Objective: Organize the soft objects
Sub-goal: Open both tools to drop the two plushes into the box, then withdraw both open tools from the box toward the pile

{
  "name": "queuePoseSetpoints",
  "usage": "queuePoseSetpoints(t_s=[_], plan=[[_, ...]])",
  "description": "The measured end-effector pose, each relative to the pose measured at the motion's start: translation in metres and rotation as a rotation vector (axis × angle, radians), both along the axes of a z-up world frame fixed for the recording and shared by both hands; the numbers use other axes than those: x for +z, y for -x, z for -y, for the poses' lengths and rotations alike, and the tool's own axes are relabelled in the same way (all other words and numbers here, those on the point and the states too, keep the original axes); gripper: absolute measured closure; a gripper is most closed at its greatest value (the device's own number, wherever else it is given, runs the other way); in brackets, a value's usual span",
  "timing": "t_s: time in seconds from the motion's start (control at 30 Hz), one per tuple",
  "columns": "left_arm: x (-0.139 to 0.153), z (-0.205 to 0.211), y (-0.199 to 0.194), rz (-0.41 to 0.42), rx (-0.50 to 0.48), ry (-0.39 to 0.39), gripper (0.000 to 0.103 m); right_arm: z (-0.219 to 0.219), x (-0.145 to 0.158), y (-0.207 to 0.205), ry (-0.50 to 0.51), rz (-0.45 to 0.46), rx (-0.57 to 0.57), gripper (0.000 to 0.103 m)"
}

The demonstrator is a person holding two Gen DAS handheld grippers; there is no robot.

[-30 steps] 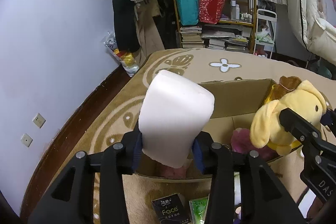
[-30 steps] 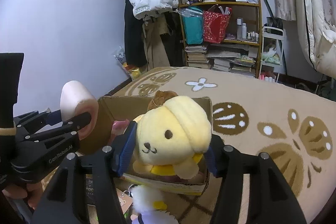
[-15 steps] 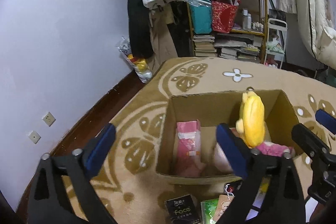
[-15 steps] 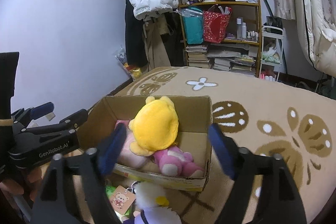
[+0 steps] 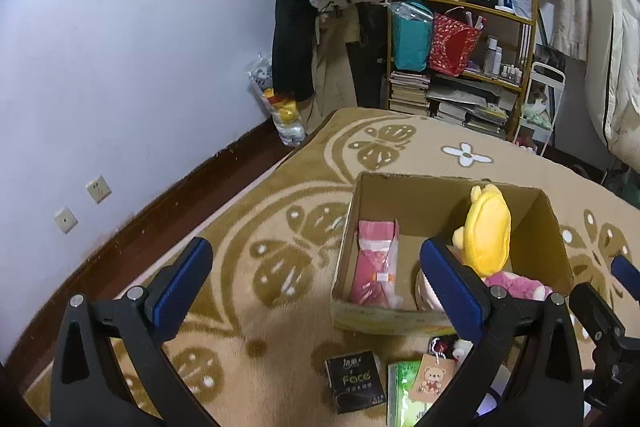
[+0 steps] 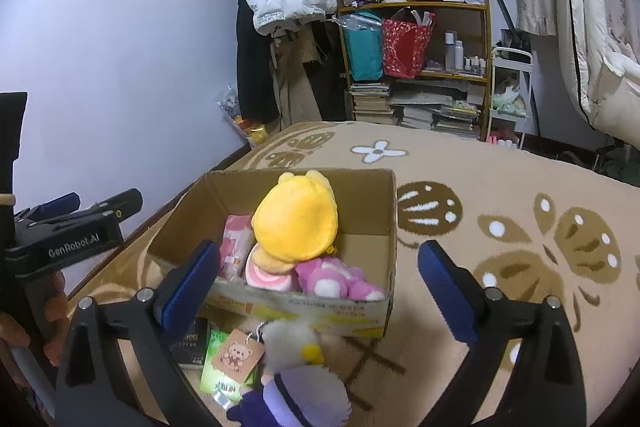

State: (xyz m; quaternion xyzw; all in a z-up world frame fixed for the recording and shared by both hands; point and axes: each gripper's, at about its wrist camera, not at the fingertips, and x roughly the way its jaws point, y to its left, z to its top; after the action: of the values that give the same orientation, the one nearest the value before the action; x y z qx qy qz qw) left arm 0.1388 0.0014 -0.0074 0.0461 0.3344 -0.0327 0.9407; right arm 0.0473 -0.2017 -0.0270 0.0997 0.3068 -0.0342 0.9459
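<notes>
Patterned rug (image 5: 280,267) under both empty, wide-spread claws: left claw (image 5: 316,271), right claw (image 6: 320,271).

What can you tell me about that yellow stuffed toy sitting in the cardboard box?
The yellow plush toy looks soft and fuzzy, with a big rounded head and floppy ears. It lies in the open cardboard box, its face hidden, with only its back showing. It rests on a pink plush and a pink-striped soft roll, beside a pink packet. Neither set of tongs touches it.

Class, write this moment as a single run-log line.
left gripper: open, empty | right gripper: open, empty | yellow plush: in box | purple plush: on rug
</notes>
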Motion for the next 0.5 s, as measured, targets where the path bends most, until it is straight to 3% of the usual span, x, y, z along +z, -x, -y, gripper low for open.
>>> queuePoseSetpoints(t_s=[0.5], plan=[[-0.03,-0.01,0.011,-0.171,0.0,-0.008,0.001,-0.009,-0.019,0.013,0.016,-0.094,0.009,0.0]])
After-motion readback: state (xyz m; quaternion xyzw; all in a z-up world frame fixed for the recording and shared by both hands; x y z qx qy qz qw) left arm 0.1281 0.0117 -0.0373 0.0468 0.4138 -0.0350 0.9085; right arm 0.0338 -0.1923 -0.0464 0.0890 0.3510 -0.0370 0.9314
